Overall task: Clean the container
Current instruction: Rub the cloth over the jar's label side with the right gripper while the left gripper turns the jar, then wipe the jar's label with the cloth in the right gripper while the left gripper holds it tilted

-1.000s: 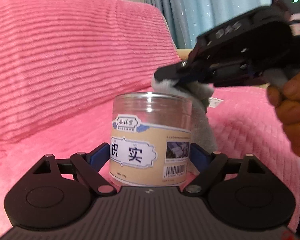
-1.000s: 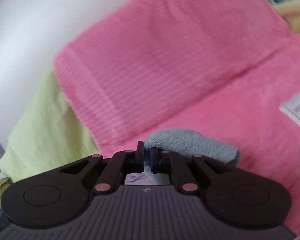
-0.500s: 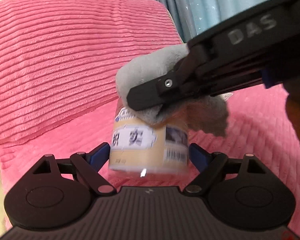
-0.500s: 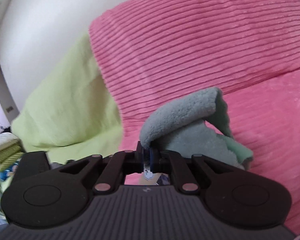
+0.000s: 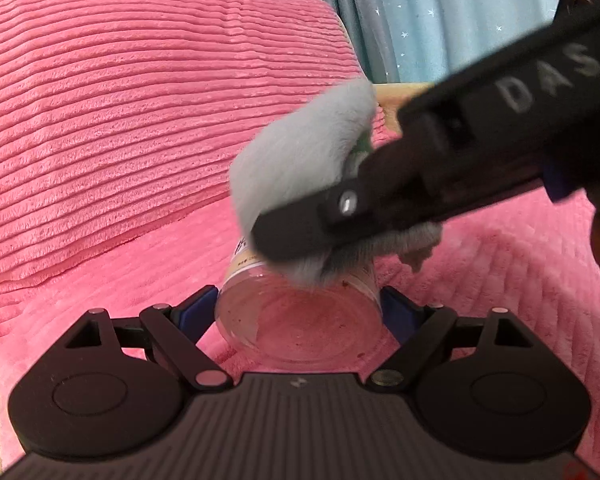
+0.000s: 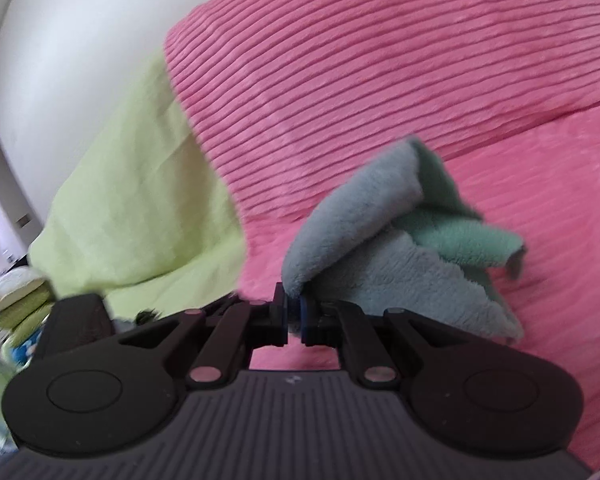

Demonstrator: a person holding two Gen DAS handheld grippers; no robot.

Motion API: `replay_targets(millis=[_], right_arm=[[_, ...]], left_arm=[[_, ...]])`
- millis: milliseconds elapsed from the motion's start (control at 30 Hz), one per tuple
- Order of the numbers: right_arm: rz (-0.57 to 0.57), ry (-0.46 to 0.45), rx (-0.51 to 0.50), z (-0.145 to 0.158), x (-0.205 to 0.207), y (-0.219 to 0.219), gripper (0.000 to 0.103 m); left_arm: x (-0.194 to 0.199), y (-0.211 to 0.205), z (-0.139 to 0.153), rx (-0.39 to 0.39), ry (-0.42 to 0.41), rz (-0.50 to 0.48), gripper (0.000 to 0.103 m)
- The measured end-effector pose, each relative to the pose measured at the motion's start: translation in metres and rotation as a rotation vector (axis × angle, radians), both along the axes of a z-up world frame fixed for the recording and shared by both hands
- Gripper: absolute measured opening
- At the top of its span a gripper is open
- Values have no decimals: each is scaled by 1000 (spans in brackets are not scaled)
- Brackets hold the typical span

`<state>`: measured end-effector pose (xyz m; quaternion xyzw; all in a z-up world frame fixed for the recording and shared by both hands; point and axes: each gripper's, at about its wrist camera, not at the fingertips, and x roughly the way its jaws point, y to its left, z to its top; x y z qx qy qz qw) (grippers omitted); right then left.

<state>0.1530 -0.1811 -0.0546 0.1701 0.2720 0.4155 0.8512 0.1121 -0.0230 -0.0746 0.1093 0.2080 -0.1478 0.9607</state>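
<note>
A: Left wrist view, nearest first: what sits between the fingers?

B: The left gripper (image 5: 298,312) is clamped on a clear plastic container (image 5: 298,320), one blue-padded finger (image 5: 198,312) against each side of it. The container is tipped so that its round transparent base faces the camera, with small dark specks showing on it. A strip of beige label (image 5: 246,258) shows on the wall further along.

A: And just past the container?

B: A fluffy grey cloth (image 5: 300,164) lies against the upper side of the container, touching it. The right gripper (image 5: 300,236) comes in from the right of the frame, a black body with the letters DAS, and it crosses in front of the cloth. This view is blurred there.

A: What does the right wrist view show of that tool?

B: Its two fingers (image 6: 280,316) are pressed almost together, pinching a fold of the cloth (image 6: 380,256) at the tips. The cloth bunches forward and to the right of the fingers, grey on one face and green on the other.

A: And beyond both tools?

B: A ribbed pink blanket (image 5: 120,120) covers the seat and backrest. To the left of it in the right wrist view lies a yellow-green sheet (image 6: 140,200), then a white wall (image 6: 60,60). Far behind, in the left wrist view, hangs a pale blue curtain (image 5: 440,20) with small stars.
</note>
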Motion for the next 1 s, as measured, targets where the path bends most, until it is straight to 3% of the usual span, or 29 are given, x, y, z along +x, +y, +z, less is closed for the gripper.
replay_targets(millis=[100, 333, 433, 667, 800, 867, 1000], right_arm=[[-12, -8, -3, 2, 5, 2, 3], [-214, 1, 47, -2, 37, -21, 3], [-229, 29, 84, -8, 43, -27, 3], [-236, 28, 90, -11, 31, -31, 3], [-234, 36, 90, -11, 27, -36, 3], [-217, 27, 75, -9, 23, -35, 4], [-90, -13, 34, -2, 8, -18, 5]], left_arm=[[0, -1, -1, 6, -5, -3, 86], [-3, -6, -2, 46, -29, -31, 86], [-3, -7, -3, 46, -26, -34, 86], [11, 5, -4, -100, 74, -27, 87], [13, 8, -6, -139, 84, -24, 86], [10, 5, -6, -99, 59, -23, 86], [-4, -12, -12, 121, -37, -24, 86]])
